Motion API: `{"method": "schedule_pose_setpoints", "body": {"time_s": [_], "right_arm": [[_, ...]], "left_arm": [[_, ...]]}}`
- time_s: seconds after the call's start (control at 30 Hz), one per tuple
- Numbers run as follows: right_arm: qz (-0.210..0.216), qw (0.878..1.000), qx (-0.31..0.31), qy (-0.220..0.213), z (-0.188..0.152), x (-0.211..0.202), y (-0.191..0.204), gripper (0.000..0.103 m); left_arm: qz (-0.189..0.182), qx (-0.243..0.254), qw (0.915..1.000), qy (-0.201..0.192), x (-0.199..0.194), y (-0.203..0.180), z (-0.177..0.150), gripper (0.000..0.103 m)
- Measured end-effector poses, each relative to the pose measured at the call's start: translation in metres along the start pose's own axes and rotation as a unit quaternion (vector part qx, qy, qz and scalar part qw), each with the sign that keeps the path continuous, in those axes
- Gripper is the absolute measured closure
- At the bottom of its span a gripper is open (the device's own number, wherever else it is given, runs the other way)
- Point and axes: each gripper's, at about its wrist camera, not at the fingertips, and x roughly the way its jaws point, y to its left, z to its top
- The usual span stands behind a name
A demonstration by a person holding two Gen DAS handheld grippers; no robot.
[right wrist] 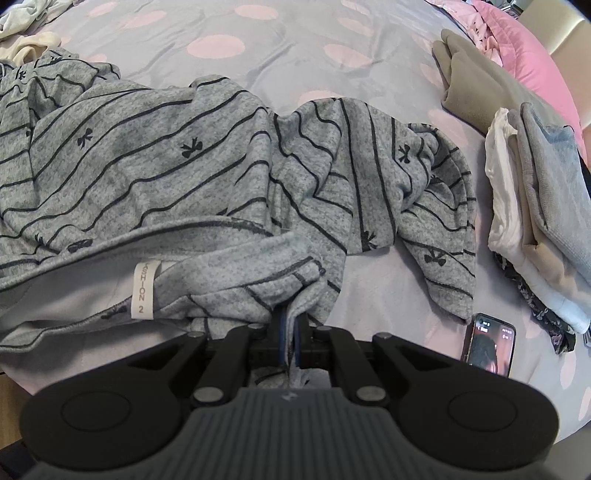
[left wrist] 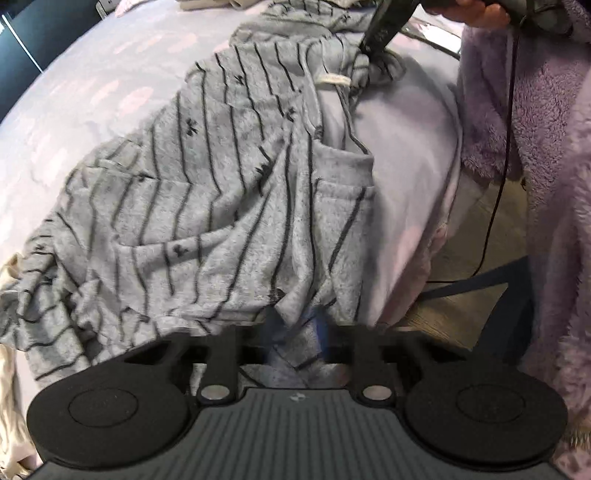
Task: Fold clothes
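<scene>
Grey striped garment (right wrist: 207, 173): soft knit, dark thin stripes and small bow motifs, spread rumpled across the near part of the bed (right wrist: 295, 48). Neck opening faces the near edge; a white label (right wrist: 142, 290) reading "FASHION 2" is sewn inside it. One sleeve (right wrist: 439, 229) trails to the right in the right wrist view, bunched and creased.

Bed cover: lilac with pink dots, lying under the garment.

Right hand-held gripper (right wrist: 291, 332): jaws nearly together, pinching a fold of the garment's edge near the neckline; cloth shows between the blue-lined fingers. It also shows in the left wrist view (left wrist: 373, 55), pressed into the fabric at the far end of the garment, with a hand (left wrist: 476, 13) on its grip.

Left hand-held gripper (left wrist: 295, 325): jaws drawn close, a fold of the grey cloth bunched between the blurred fingers at the garment's near edge.

Stack of folded clothes (right wrist: 543, 206): grey, beige and white pieces, on the bed well to the right of the garment. A folded grey-brown piece (right wrist: 476, 81) lies behind it, with a pink quilt (right wrist: 532, 48) beyond.

Phone (right wrist: 489, 345): screen lit, flat on the cover just beside the sleeve's end.

Fluffy lilac robe (left wrist: 546, 147): worn by the person, at the bed's side; a black cable (left wrist: 508, 147) hangs in front of it.
</scene>
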Motion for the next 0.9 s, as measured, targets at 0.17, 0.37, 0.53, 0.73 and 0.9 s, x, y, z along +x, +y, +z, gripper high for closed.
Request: {"method": "schedule_pose_setpoints", "body": {"time_s": [0.17,0.37,0.53,0.73,0.9], "right_arm": [[-0.009,1.000,0.006,-0.010,-0.003,-0.004,-0.005,0.097],[-0.014,0.999,0.034,-0.021,-0.001,-0.008,-0.021,0.098],[-0.021,0.998,0.043,-0.050,0.001,-0.018,-0.019,0.099],[-0.018,0.996,0.054,-0.072,0.010,-0.020,-0.017,0.099],[-0.022,0.996,0.056,-0.060,0.016,-0.009,-0.018,0.099]], "left_arm": [[-0.011,-0.077,0.9964,-0.034,-0.024,0.026,-0.004,0.103],[-0.006,-0.245,0.9602,-0.133,-0.085,0.100,-0.013,0.103],[0.045,-0.327,0.9305,-0.159,-0.102,0.139,-0.012,0.103],[0.080,-0.355,0.9248,-0.111,-0.059,0.157,-0.014,0.103],[0.105,-0.345,0.9290,-0.083,-0.034,0.158,-0.018,0.102]]}}
